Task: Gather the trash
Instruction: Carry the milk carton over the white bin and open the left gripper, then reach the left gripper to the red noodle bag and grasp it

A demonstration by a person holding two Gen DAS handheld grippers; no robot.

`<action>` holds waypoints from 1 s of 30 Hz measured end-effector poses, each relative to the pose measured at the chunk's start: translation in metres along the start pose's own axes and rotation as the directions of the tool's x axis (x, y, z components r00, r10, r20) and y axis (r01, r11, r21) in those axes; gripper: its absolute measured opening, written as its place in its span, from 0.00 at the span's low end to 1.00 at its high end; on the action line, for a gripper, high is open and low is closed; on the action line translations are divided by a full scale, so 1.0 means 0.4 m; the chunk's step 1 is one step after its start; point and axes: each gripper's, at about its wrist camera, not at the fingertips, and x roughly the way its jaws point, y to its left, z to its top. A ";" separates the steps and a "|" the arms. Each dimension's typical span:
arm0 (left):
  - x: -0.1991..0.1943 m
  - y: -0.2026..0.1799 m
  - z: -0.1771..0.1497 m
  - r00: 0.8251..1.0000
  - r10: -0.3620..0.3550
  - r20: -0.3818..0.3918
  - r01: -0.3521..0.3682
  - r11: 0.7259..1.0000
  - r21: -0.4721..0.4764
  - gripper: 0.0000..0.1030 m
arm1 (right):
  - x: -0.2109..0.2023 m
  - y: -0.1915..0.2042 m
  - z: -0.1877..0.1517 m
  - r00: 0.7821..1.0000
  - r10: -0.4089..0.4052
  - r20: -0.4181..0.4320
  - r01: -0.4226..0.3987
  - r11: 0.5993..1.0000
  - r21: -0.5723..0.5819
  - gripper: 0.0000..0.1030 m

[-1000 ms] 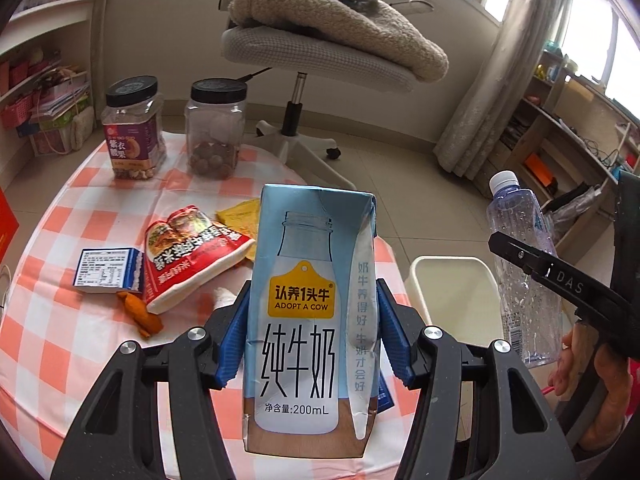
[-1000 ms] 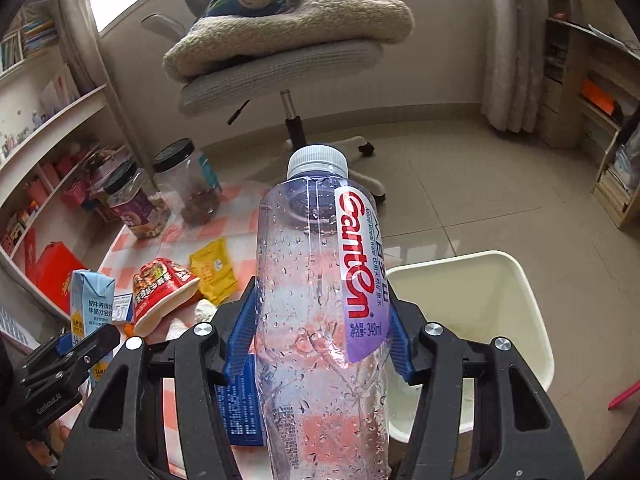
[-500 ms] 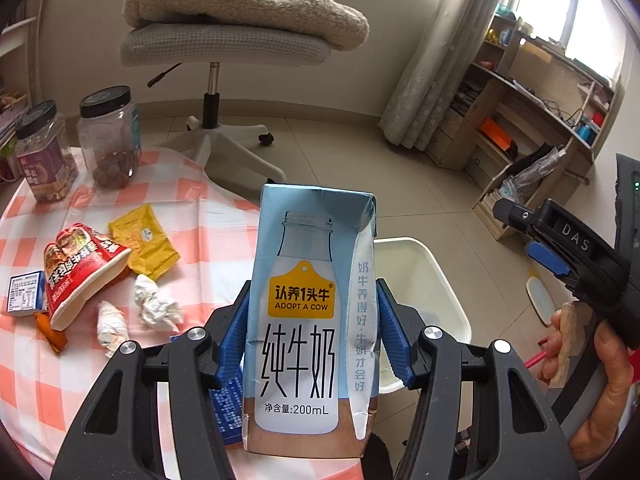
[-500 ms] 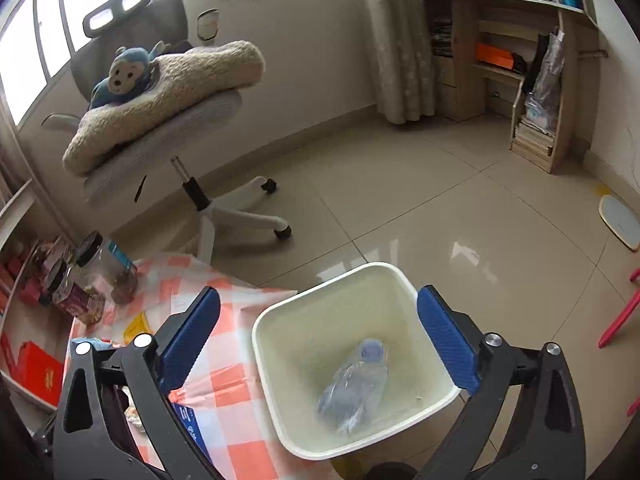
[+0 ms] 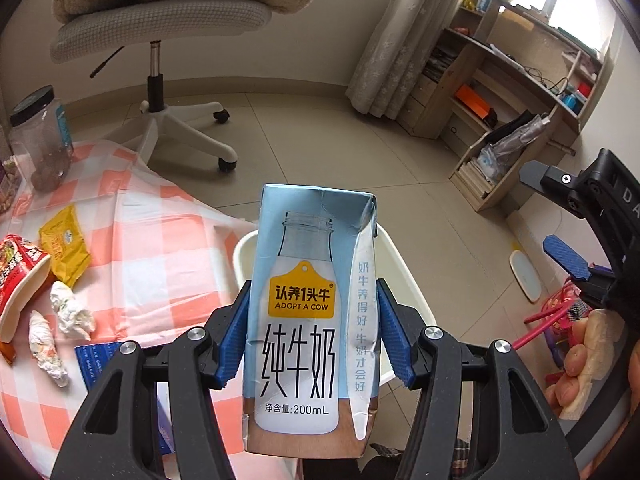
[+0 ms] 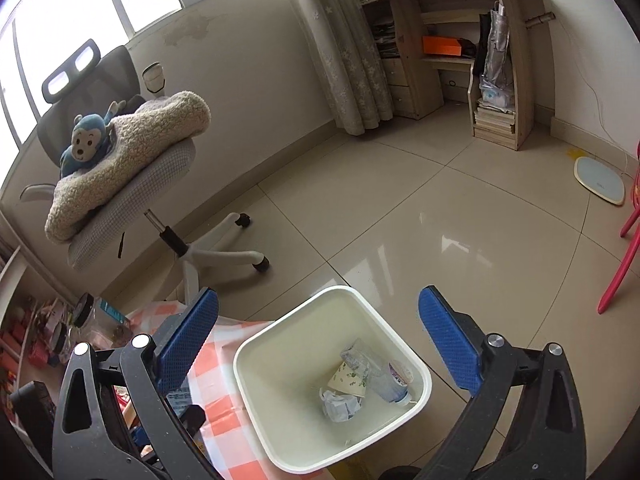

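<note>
My left gripper (image 5: 312, 344) is shut on an upright light-blue milk carton (image 5: 310, 316), its blue pads pressing both sides. The carton hangs in front of the white trash bin (image 5: 408, 280), which stands on the floor beside the table. In the right wrist view my right gripper (image 6: 318, 344) stands wide open and holds nothing, above that bin (image 6: 256, 348). Inside the bin lie the clear plastic bottle (image 6: 384, 380), a paper cup (image 6: 346, 380) and a crumpled tissue (image 6: 338, 404). The right gripper (image 5: 576, 248) also shows at the right edge of the left wrist view, held by a hand.
The table with its orange-checked cloth (image 5: 152, 264) carries a red snack bag (image 5: 20, 276), a yellow packet (image 5: 66, 246), two crumpled tissues (image 5: 70, 310), a blue box (image 5: 96, 364) and jars (image 5: 40, 140). An office chair (image 6: 132, 184) stands behind; shelves (image 6: 492, 80) at the right wall.
My right gripper opened and let go of the plastic bottle, which now lies in the bin. My left gripper carried the milk carton rightward from over the table toward the bin.
</note>
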 end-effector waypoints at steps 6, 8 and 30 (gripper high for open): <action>0.016 -0.009 0.020 0.999 -0.025 -0.025 0.025 1.000 -0.002 0.64 | 0.000 -0.030 0.006 1.000 -0.021 0.005 0.021 0.999 0.036 0.93; 0.004 -0.003 0.018 1.000 -0.006 -0.012 0.006 1.000 0.011 0.65 | 0.004 -0.025 0.003 1.000 -0.021 0.000 0.021 0.999 0.027 0.93; -0.152 0.210 -0.022 0.941 0.300 0.153 -0.303 0.953 -0.008 0.81 | 0.021 0.229 -0.135 0.995 -0.097 0.025 0.099 0.928 -0.360 0.93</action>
